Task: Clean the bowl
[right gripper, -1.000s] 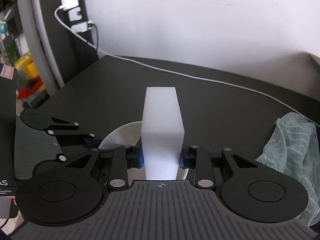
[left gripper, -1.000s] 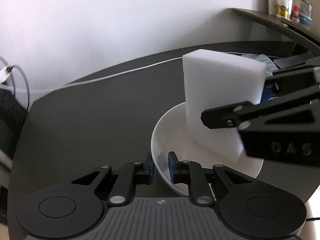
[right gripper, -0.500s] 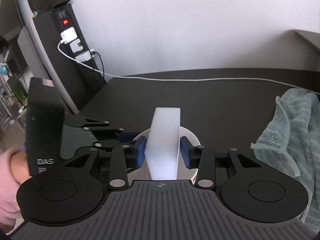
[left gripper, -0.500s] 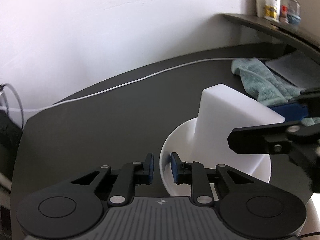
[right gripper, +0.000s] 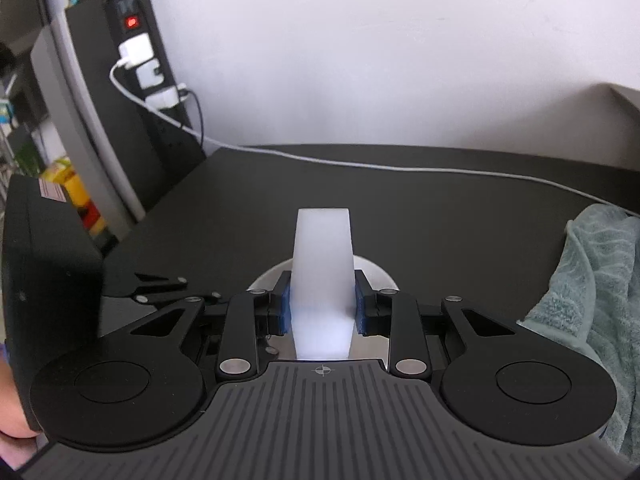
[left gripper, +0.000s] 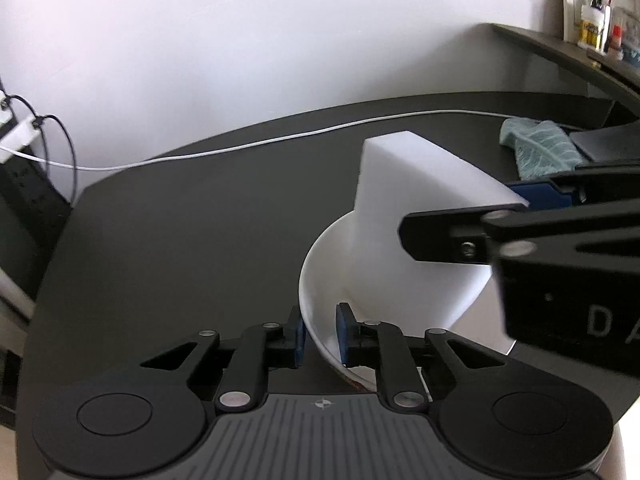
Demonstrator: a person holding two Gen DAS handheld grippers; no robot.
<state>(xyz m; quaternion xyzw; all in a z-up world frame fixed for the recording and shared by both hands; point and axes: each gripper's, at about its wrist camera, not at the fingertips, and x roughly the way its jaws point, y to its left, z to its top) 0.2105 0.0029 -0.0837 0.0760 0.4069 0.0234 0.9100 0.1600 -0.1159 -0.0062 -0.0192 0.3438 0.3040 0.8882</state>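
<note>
A white bowl (left gripper: 320, 280) sits tilted on the dark table, and my left gripper (left gripper: 320, 330) is shut on its near rim, one blue pad inside and one outside. A white sponge block (left gripper: 404, 208) reaches down into the bowl from the right. My right gripper (right gripper: 322, 304) is shut on that sponge (right gripper: 322, 260), which points forward over the bowl (right gripper: 380, 276); most of the bowl is hidden behind the sponge and fingers there. The right gripper's black body (left gripper: 560, 240) fills the right side of the left wrist view.
A teal cloth (right gripper: 592, 292) lies on the table to the right, also seen far right (left gripper: 540, 152). A white cable (left gripper: 280, 140) runs along the table's back edge. A power strip (right gripper: 136, 52) with plugs stands at the left. A shelf (left gripper: 560, 52) with bottles is at the right.
The sponge has shifted inside the bowl between frames, swinging with the right gripper. The bowl stays pinched by the left gripper, its tilt changing slightly.
</note>
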